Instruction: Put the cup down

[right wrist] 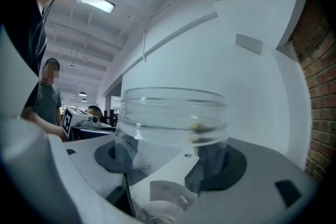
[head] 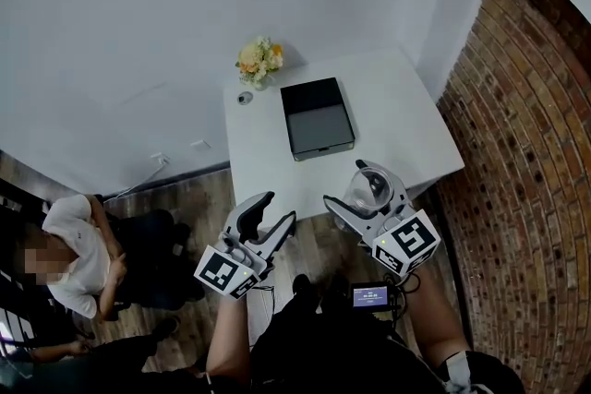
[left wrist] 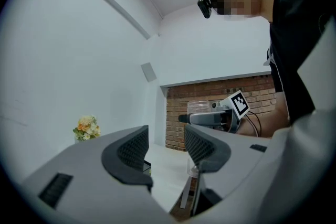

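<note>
A clear plastic cup (head: 370, 188) with a threaded rim sits upright between the jaws of my right gripper (head: 347, 184), which is shut on it in the air over the front edge of the white table (head: 397, 97). In the right gripper view the cup (right wrist: 172, 119) fills the middle, and both dark pads (right wrist: 214, 161) press on its lower wall. My left gripper (head: 280, 208) hangs to the left of it, off the table, open with nothing between its fingers. In the left gripper view the open gripper (left wrist: 165, 138) faces the cup (left wrist: 199, 108).
A black and grey box (head: 317, 117) lies in the middle of the table. A small bouquet (head: 259, 60) and a small round object (head: 245, 97) stand at its far left corner. A brick wall (head: 526, 161) runs along the right. A person (head: 78, 254) sits at lower left.
</note>
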Motion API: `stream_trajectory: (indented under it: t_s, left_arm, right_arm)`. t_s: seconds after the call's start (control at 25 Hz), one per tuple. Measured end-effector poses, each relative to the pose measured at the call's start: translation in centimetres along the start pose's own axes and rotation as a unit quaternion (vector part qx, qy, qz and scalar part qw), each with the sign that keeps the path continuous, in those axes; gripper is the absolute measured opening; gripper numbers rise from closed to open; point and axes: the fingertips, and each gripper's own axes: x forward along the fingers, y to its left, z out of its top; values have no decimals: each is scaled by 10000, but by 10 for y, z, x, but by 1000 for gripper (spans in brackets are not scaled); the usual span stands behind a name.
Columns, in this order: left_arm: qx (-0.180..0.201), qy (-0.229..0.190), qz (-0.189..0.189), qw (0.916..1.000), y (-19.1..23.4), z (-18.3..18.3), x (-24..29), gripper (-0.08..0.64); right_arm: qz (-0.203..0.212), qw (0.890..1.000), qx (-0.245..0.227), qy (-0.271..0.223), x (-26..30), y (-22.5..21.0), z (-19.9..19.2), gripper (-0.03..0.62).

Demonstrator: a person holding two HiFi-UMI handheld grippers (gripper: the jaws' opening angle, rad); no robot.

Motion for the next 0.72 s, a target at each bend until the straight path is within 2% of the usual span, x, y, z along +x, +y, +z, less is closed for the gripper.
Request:
stream_trajectory:
  t_s: [0.24,0.48,0.72]
  left_arm:
    - [38,4,38,10000,24,-1,-4,202]
    - [28,-20,-94,9999,46,-1,-4,202]
    - [-31,2,-116,9999,65,-7,-4,202]
  right_arm:
    - [-178,9998,-34,19,18,1,0,371]
    - [-294,9994,-144,115,43,2,-3,371]
    - [-368,9990,-214,116,73,-17,-6,371]
